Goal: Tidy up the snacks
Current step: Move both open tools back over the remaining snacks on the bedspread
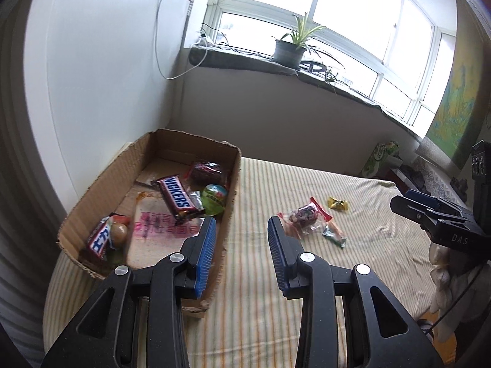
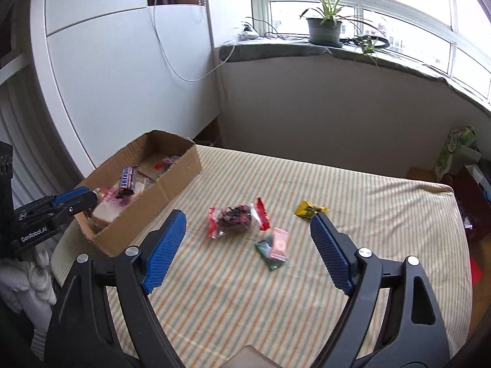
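Snacks lie in 2 places around your jaws: some in the cardboard box (image 1: 227, 184), 3 loose on the striped bed (image 2: 276, 300). Your left gripper (image 1: 241, 225) has its jaws apart and empty, the left jaw over the box's near right wall, the right jaw over the bed. Your right gripper (image 2: 247, 222) has its jaws spread wide and empty, above the bed. The box sits left of both grippers, near the white cabinet (image 2: 122, 76). Inside it, ahead of your left jaw, are a flat pink-printed packet (image 1: 162, 227), a Snickers bar (image 1: 176, 196) on top of it, a dark red packet (image 1: 205, 170), a green jelly cup (image 1: 214, 199). Between your right gripper's jaws, further ahead, lies a clear red-edged packet (image 2: 237, 217). Just beside it, nearer the right jaw, is a green and pink sachet (image 2: 273, 247). Just beyond the right jaw's tip is a small yellow candy (image 2: 310, 210).
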Action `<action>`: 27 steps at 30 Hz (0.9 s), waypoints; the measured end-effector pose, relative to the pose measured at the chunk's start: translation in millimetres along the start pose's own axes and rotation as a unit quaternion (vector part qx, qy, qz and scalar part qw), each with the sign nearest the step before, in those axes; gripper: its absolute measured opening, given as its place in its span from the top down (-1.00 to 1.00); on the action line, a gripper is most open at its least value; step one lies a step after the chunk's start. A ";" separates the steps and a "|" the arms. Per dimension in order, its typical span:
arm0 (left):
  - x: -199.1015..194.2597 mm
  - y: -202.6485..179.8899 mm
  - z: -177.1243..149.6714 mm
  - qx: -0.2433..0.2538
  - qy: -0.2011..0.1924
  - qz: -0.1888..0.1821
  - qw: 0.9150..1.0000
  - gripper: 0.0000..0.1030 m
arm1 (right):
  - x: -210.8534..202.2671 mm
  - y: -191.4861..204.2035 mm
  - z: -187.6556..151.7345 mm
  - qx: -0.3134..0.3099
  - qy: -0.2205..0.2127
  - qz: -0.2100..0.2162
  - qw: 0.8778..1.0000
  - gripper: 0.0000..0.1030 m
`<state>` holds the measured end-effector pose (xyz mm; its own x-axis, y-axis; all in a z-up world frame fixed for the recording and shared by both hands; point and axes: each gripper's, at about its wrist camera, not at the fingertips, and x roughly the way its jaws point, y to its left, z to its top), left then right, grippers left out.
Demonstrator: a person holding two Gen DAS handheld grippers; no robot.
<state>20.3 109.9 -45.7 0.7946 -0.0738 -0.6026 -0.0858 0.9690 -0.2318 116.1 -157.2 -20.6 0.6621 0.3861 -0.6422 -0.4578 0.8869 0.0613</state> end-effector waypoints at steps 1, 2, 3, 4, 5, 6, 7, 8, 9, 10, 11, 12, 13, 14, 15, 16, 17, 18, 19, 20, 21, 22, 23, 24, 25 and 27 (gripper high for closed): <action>2.3 -5.4 -0.9 0.004 0.004 -0.006 1.000 0.35 | 0.1 -8.6 -3.2 0.005 0.003 -0.005 1.000 -0.66; 5.1 -10.3 -1.9 0.007 0.008 -0.011 1.000 0.35 | 0.8 -15.3 -5.9 0.009 0.006 -0.007 1.000 -0.66; 8.1 -14.7 -3.3 0.010 0.011 -0.017 1.000 0.35 | 2.0 -21.6 -8.8 0.012 0.010 -0.008 1.000 -0.66; 11.4 -19.3 -4.0 0.012 0.015 -0.021 1.000 0.35 | 3.2 -25.4 -11.5 0.013 0.014 -0.010 1.000 -0.66; 14.8 -24.0 -4.6 0.016 0.018 -0.024 0.999 0.35 | 4.5 -30.4 -14.0 0.014 0.017 -0.014 1.000 -0.66; 18.6 -28.5 -5.1 0.020 0.022 -0.028 0.999 0.35 | 6.1 -35.0 -16.1 0.016 0.019 -0.018 1.000 -0.66; 22.3 -32.8 -5.6 0.024 0.026 -0.032 0.999 0.34 | 7.1 -40.0 -19.3 0.019 0.023 -0.016 0.999 -0.66; 25.9 -36.9 -5.9 0.026 0.030 -0.035 0.999 0.34 | 9.4 -43.2 -21.4 0.021 0.029 -0.013 0.999 -0.66; 28.6 -41.6 -6.8 0.028 0.032 -0.038 0.998 0.33 | 11.9 -46.0 -24.0 0.024 0.034 -0.009 0.999 -0.66; 32.2 -45.4 -6.7 0.032 0.035 -0.041 0.998 0.33 | 14.9 -47.5 -26.8 0.027 0.038 -0.006 0.999 -0.66; 36.1 -49.2 -6.6 0.035 0.037 -0.045 0.998 0.33 | 17.9 -50.3 -29.8 0.030 0.042 -0.005 0.999 -0.66; 39.9 -52.8 -6.7 0.037 0.039 -0.048 0.997 0.33 | 21.9 -52.1 -31.4 0.032 0.047 -0.002 0.998 -0.66; 44.3 -56.1 -6.5 0.039 0.042 -0.051 0.997 0.33 | 26.1 -53.1 -32.8 0.034 0.051 0.001 0.998 -0.66; 49.2 -59.0 -5.9 0.041 0.045 -0.054 0.997 0.33 | 30.6 -54.1 -33.9 0.037 0.055 0.005 0.998 -0.66; 54.2 -61.5 -5.5 0.043 0.049 -0.056 0.996 0.33 | 34.3 -54.7 -34.8 0.041 0.057 0.009 0.998 -0.66; 58.8 -63.7 -5.1 0.044 0.053 -0.059 0.996 0.33 | 38.9 -56.1 -35.2 0.045 0.060 0.013 0.997 -0.66; 63.7 -66.2 -4.6 0.045 0.055 -0.063 0.995 0.33 | 43.1 -57.1 -35.6 0.050 0.064 0.018 0.997 -0.66; 68.5 -68.5 -4.3 0.047 0.058 -0.066 0.995 0.33 | 47.5 -57.4 -36.0 0.055 0.067 0.023 0.996 -0.66; 73.9 -71.2 -4.1 0.050 0.061 -0.069 0.995 0.33 | 52.2 -58.2 -35.8 0.059 0.070 0.028 0.995 -0.66; 79.5 -73.7 -3.9 0.053 0.064 -0.072 0.994 0.33 | 55.5 -60.1 -36.0 0.063 0.072 0.029 0.995 -0.66; 85.2 -76.5 -4.1 0.057 0.066 -0.074 0.993 0.33 | 59.1 -60.9 -35.7 0.065 0.073 0.033 0.995 -0.64; 90.6 -79.1 -4.3 0.060 0.068 -0.074 0.993 0.33 | 63.2 -61.1 -35.2 0.065 0.077 0.037 0.994 -0.63; 96.3 -81.8 -4.6 0.063 0.071 -0.072 0.993 0.33 | 67.4 -61.2 -35.3 0.064 0.082 0.042 0.994 -0.54; 102.3 -83.4 -4.6 0.064 0.075 -0.072 0.993 0.33 | 71.8 -61.1 -35.2 0.063 0.087 0.045 0.993 -0.43; 107.4 -84.5 -4.4 0.065 0.078 -0.070 0.992 0.33 | 76.4 -60.5 -35.6 0.061 0.092 0.047 0.993 -0.34; 116.1 -86.0 -3.3 0.070 0.081 -0.063 0.992 0.33 | 84.0 -58.6 -36.2 0.057 0.099 0.051 0.992 -0.30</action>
<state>117.9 17.3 -98.3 0.6861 -0.2231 -0.6924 0.1019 0.9719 -0.2121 177.1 -185.9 -105.8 0.4812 0.4289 -0.7646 -0.4387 0.8729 0.2135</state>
